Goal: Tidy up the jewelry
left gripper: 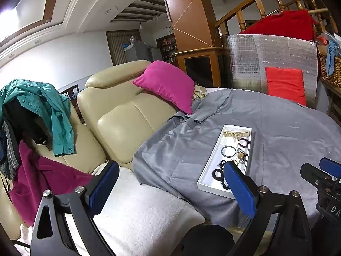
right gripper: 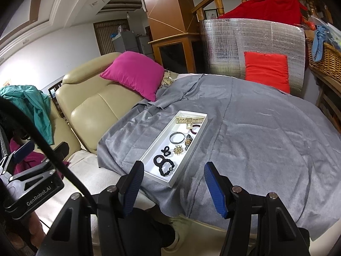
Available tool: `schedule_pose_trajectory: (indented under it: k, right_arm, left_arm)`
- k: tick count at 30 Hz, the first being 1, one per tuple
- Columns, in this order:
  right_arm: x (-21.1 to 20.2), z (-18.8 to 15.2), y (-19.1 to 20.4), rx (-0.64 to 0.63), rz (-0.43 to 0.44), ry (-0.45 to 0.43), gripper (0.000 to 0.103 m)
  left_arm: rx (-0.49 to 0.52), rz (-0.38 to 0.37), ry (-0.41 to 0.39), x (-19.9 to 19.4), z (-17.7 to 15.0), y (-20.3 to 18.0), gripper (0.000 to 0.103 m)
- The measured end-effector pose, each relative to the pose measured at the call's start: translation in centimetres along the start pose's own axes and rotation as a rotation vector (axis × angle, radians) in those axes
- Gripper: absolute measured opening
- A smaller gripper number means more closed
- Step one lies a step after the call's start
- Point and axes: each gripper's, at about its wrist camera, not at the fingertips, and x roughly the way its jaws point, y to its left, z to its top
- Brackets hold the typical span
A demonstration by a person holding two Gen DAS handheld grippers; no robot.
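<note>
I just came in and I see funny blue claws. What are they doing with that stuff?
A person holds two grippers over a grey blanket. The left gripper and right gripper are both open and hold nothing. In front of them sits a white tray with jewelry already in it: black hair ties, a gold brooch, a bangle, a watch and a gold clip.

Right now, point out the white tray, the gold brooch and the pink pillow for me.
white tray (right gripper: 158,176): right wrist view, bare floor near its front end.
gold brooch (right gripper: 178,150): right wrist view, middle of the cluster.
pink pillow (right gripper: 133,74): right wrist view, centre of its face.
</note>
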Motion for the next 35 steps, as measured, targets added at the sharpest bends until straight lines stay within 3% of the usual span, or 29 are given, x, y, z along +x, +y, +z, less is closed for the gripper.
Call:
schedule_pose_trajectory:
  k: [15, 27, 35]
  right_arm:
    - [2.1, 0.7, 1.6, -0.022, -0.015, 0.012, 0.063]
    - [6.8, 1.8, 2.0, -0.044, -0.013, 0.055, 0.063]
    - [10.6, 3.0, -0.3, -0.005, 0.007, 0.07, 0.063]
  left_arm:
    - [-0.019, 0.003, 0.01, 1.9, -0.1, 1.7, 0.098]
    - [-0.008, -0.002, 0.066, 5.8, 0.0, 1.4, 0.098]
    - [0.058, -0.035, 0.085, 9.3, 0.9, -1.9, 0.098]
